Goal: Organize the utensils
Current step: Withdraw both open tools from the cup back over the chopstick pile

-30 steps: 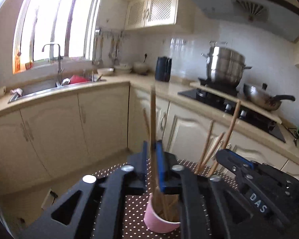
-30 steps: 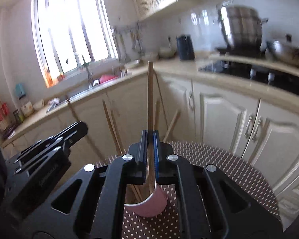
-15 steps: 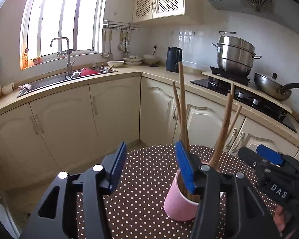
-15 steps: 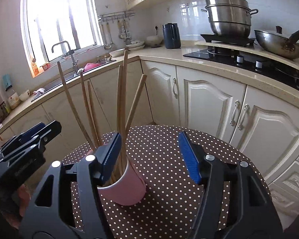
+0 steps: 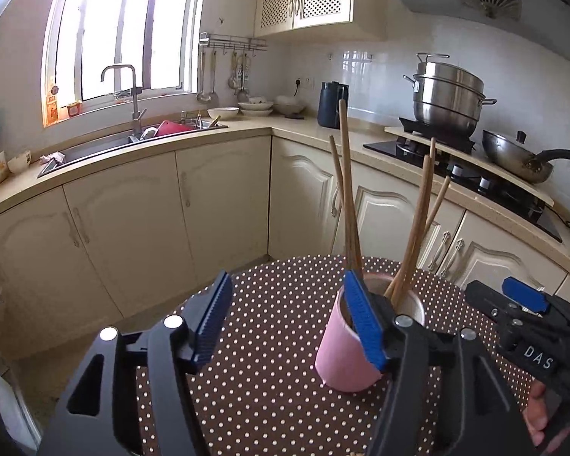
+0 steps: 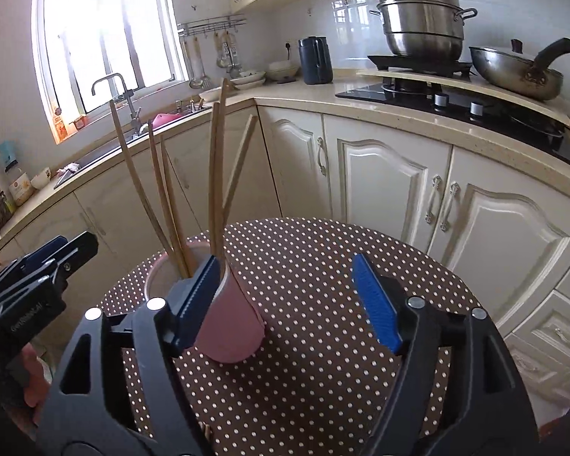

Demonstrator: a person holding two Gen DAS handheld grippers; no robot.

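A pink cup [image 5: 345, 357] stands on a round table with a brown polka-dot cloth [image 5: 269, 380]. Several wooden chopsticks [image 5: 347, 190] stand in it, leaning apart. My left gripper [image 5: 287, 323] is open and empty, with its right pad just in front of the cup. In the right wrist view the cup [image 6: 231, 326] and chopsticks [image 6: 214, 178] sit behind the left pad of my right gripper [image 6: 288, 296], which is open and empty. The other gripper shows at each view's edge: the right one [image 5: 528, 319] and the left one [image 6: 34, 277].
Cream kitchen cabinets [image 5: 216, 205] curve behind the table. A sink with a tap [image 5: 129, 102] is at the back left, and a stove with a steel pot [image 5: 448, 95] and a wok [image 6: 516, 72] at the right. The cloth [image 6: 323, 250] reaches the table's far edge.
Both grippers were shut on chopsticks over the cup one second ago. They have opened, the chopsticks stand in the cup, and both grippers have drawn back.
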